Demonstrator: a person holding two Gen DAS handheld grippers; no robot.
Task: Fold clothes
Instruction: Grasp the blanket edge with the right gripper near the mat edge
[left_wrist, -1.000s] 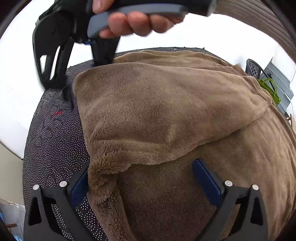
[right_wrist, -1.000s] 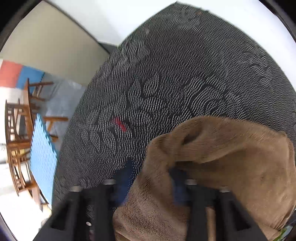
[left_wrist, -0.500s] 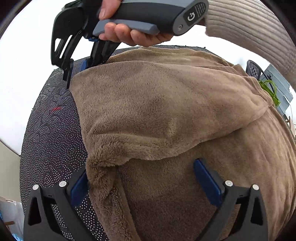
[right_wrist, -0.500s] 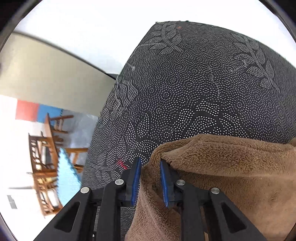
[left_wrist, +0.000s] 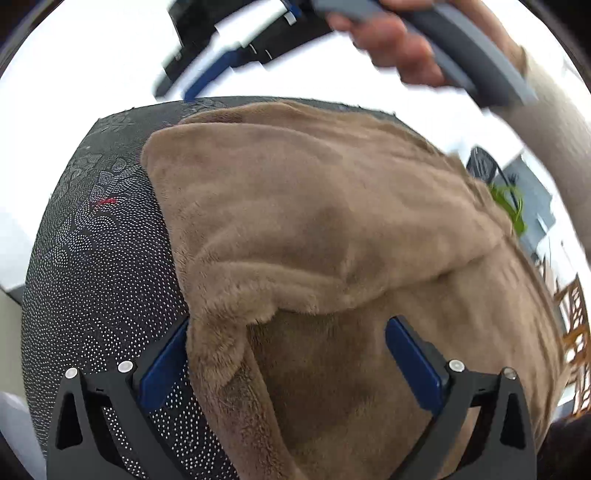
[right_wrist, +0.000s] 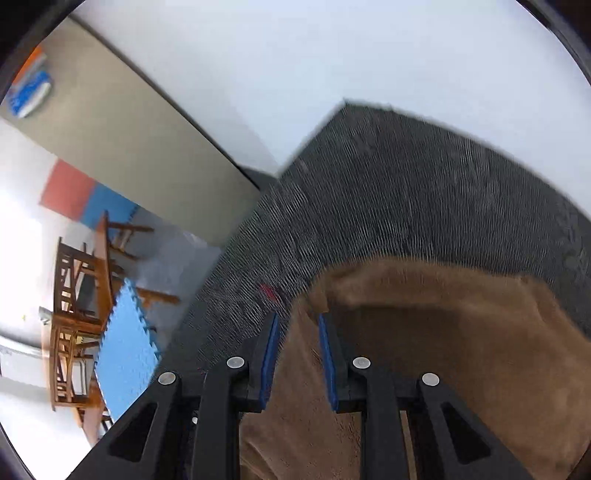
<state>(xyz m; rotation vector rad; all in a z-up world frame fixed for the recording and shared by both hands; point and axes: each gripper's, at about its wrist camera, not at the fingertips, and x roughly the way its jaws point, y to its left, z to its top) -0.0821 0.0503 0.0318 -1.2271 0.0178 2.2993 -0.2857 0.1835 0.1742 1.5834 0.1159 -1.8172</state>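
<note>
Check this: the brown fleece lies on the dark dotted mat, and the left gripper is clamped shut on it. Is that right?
Not quite. The fleece does lie on the dotted mat, but the left gripper is open, not clamped shut: its jaws stand wide apart with the fleece's folded edge between them. The left wrist view shows it.
</note>
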